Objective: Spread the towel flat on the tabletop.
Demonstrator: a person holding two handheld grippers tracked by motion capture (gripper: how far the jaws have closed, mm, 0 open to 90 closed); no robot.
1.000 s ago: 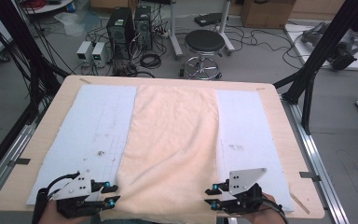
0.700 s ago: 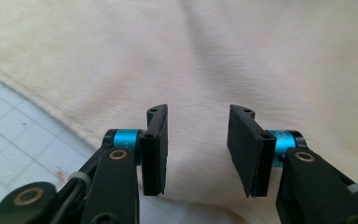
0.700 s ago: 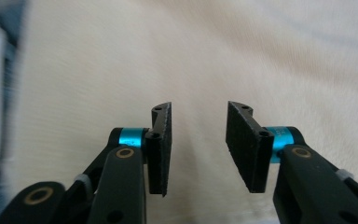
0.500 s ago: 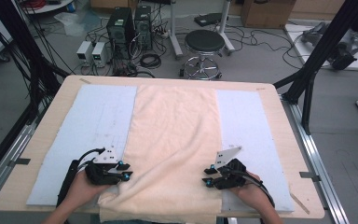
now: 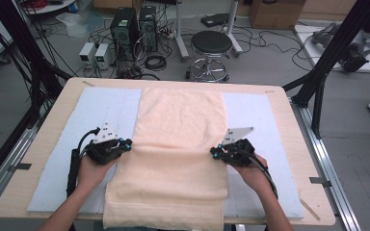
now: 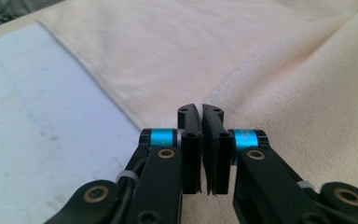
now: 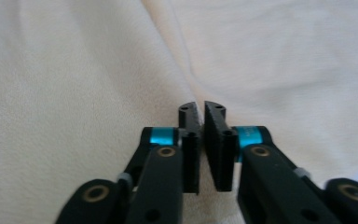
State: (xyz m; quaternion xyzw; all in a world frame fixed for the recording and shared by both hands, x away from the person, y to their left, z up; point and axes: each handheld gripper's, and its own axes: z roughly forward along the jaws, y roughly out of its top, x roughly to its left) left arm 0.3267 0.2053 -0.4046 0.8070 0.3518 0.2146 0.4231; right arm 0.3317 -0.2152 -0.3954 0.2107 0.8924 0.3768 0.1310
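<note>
Lying along the middle of the tabletop, the peach towel has its near part doubled over (the fold's edge runs across about halfway). Both tongs pinch that folded edge: left tongs at the towel's left border, right tongs at its right border, jaws nearly together on the cloth

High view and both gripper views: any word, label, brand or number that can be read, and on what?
None can be read. The black computer tower and the grey power supply boxes on the floor are too small and blurred. The peach terry towel and the pale blue mat bear no print.
</note>
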